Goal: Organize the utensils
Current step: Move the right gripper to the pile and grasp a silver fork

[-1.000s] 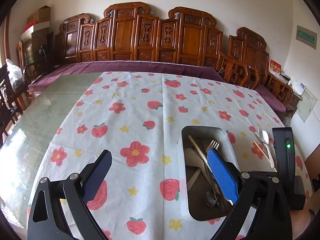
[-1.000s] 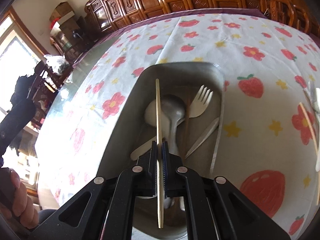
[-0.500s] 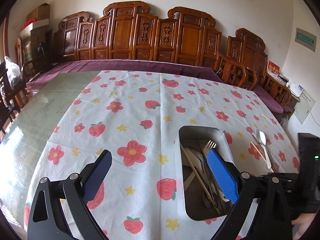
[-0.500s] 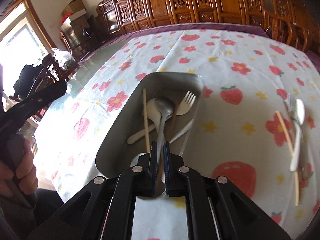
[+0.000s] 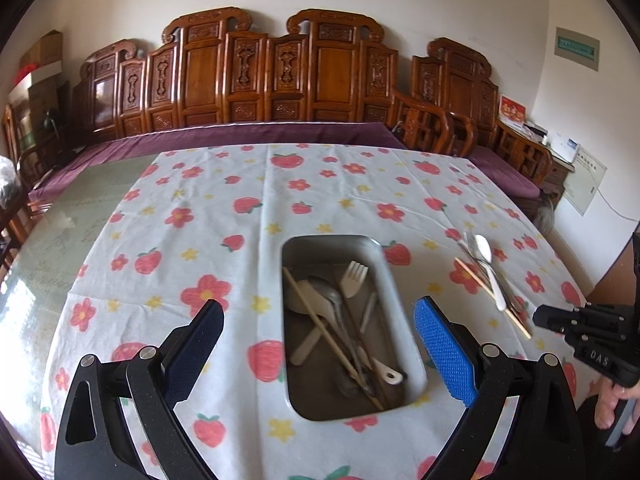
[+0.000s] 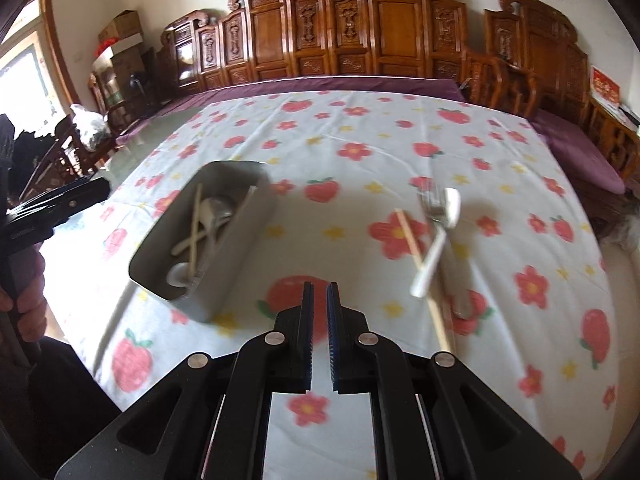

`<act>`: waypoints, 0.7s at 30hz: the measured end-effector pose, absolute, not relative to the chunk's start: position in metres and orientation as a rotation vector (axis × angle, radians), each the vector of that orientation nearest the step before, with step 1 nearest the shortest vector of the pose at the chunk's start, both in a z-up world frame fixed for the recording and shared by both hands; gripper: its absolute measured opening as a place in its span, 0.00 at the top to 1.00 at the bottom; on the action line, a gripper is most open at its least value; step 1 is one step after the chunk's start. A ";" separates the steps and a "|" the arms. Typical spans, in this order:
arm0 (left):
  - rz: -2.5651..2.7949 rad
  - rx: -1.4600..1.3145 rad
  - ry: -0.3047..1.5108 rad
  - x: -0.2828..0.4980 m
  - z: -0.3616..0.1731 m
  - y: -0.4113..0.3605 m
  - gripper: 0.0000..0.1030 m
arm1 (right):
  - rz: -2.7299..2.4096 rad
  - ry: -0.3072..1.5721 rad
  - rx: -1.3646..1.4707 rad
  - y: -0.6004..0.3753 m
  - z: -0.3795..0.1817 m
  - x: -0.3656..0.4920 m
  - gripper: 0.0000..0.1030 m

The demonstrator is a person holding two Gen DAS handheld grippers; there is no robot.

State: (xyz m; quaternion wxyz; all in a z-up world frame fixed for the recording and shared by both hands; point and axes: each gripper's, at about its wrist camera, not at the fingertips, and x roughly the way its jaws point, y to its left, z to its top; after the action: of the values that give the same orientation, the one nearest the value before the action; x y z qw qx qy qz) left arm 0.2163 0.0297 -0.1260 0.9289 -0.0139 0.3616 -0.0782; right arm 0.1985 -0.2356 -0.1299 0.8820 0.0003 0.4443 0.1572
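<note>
Tablecloth (image 5: pixel 248 184) bears tray (image 5: pixel 400 300); spoon (image 6: pixel 434 240) beside.

The desk (image 5: pixel 60 240) is a large glass-topped one, mostly covered by a white cloth (image 5: pixel 224 248) printed with strawberries and flowers. On the cloth sits a metal tray (image 5: pixel 400 300) with utensils piled inside it. Well apart from it, toward the right, a white spoon (image 6: pixel 436 240), a metal fork (image 6: pixel 430 204) and a wooden chopstick (image 6: pixel 412 240) lie loose together on the cloth.
</note>
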 end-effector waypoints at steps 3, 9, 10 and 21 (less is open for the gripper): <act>-0.180 -0.021 0.748 0.209 -0.124 0.013 0.10 | 0.276 0.924 -0.002 -0.266 -0.133 0.194 0.86; -0.220 -0.019 0.768 0.199 -0.120 -0.022 0.10 | 0.215 0.936 0.000 -0.315 -0.146 0.200 0.80; -0.225 -0.011 0.775 0.199 -0.121 -0.028 0.10 | 0.209 0.940 0.005 -0.318 -0.148 0.203 0.80; -0.292 0.084 0.855 0.228 -0.141 -0.082 0.10 | 0.228 1.001 -0.010 -0.328 -0.187 0.282 0.81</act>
State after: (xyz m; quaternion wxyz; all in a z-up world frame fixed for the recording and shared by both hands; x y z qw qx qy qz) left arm 0.2281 -0.0821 -0.1412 0.8989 0.0405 0.4129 -0.1409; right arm 0.2816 -0.3276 -0.1866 0.8710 -0.0047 0.4790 0.1092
